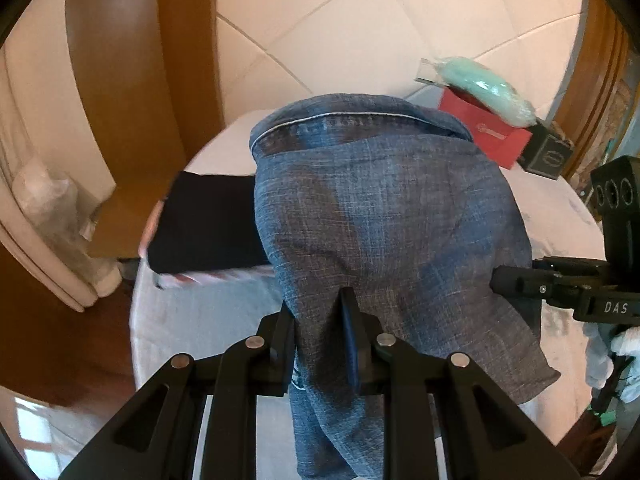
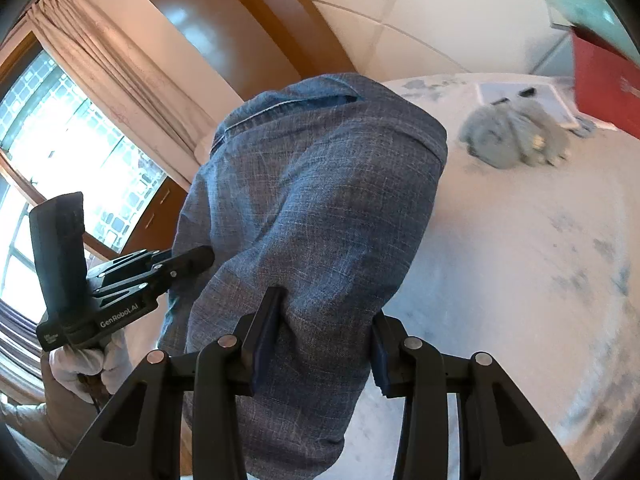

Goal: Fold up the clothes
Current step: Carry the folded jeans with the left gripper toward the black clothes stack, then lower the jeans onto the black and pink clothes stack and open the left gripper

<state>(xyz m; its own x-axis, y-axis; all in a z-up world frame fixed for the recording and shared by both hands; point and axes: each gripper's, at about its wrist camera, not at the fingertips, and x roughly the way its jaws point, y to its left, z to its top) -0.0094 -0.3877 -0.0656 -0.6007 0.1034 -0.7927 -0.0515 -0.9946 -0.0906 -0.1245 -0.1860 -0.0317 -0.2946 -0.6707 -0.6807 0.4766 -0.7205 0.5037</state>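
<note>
While the white-covered surface (image 1: 208, 320) spreads round and wide beneath everything, the denim garment (image 1: 380, 220) hangs as the largest thing on it, lifted at its near edge and draping away toward the far side, where its seamed hem (image 1: 340, 118) curls over above the cloth. Its long axis runs near to far, straight ahead of both tools, so the fold to come looks like a carry of the near edge forward onto the far part. The left tool (image 1: 320, 344) has its jaws closed on a pinch of denim at the near left of the garment; the right tool (image 2: 320, 344) likewise grips a thicker bunch of the same fabric at the near right, its jaws held wider by the bulk. Both stand at about the same nearness, side by side, so neither leads. To the left, just beside the denim and partly under it, lies a folded dark garment (image 1: 204, 224) on a striped piece, which narrows the room on that side. To the right the surface is bare for a good stretch, with a crumpled grey cloth (image 2: 516, 136) well apart at the far right. Farther still sit a red box (image 1: 484, 128) and a pale green packet (image 1: 484, 88) on top of it.
</note>
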